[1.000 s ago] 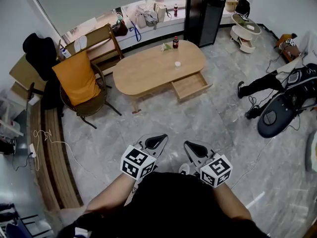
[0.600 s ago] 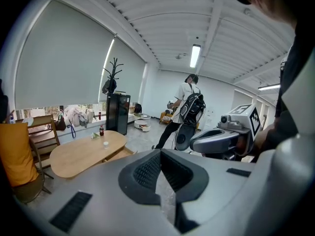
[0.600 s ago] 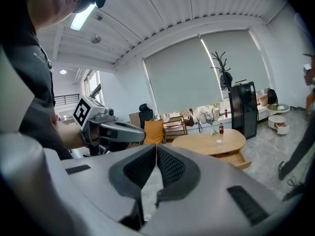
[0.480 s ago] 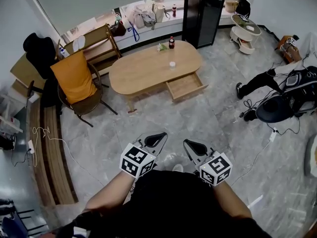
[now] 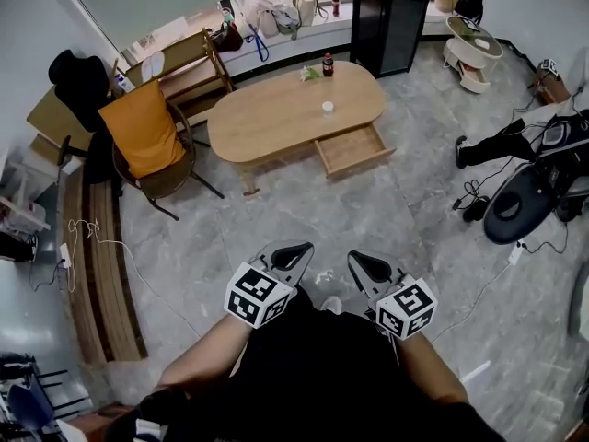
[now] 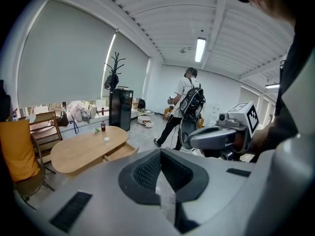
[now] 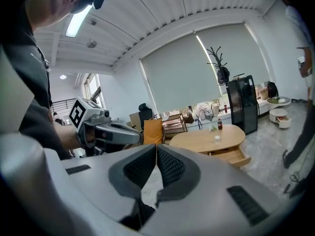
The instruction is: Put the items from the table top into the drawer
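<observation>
An oval wooden table [image 5: 276,122] stands far ahead with its drawer [image 5: 354,149] pulled open at the front. On the top are a dark bottle with a red label [image 5: 328,64], a small white cup [image 5: 328,107] and a green item [image 5: 309,74]. My left gripper [image 5: 293,250] and right gripper [image 5: 364,264] are held side by side close to my body, both shut and empty, well short of the table. The left gripper view shows the table [image 6: 78,154] and the cup [image 6: 106,140] beyond its shut jaws. The right gripper view shows the bottle [image 7: 219,125] and the drawer [image 7: 231,156].
A chair with an orange cushion [image 5: 145,136] stands left of the table, with a wooden rack [image 5: 179,72] behind it. A black cabinet [image 5: 396,12] is at the back right. A person's legs [image 5: 497,145], a black bag [image 5: 520,205] and floor cables lie to the right. A low wooden bench [image 5: 101,274] runs along the left.
Both grippers have been carried forward across the floor, still shut and side by side. The view has shifted a little; the table and the items on it have not changed.
</observation>
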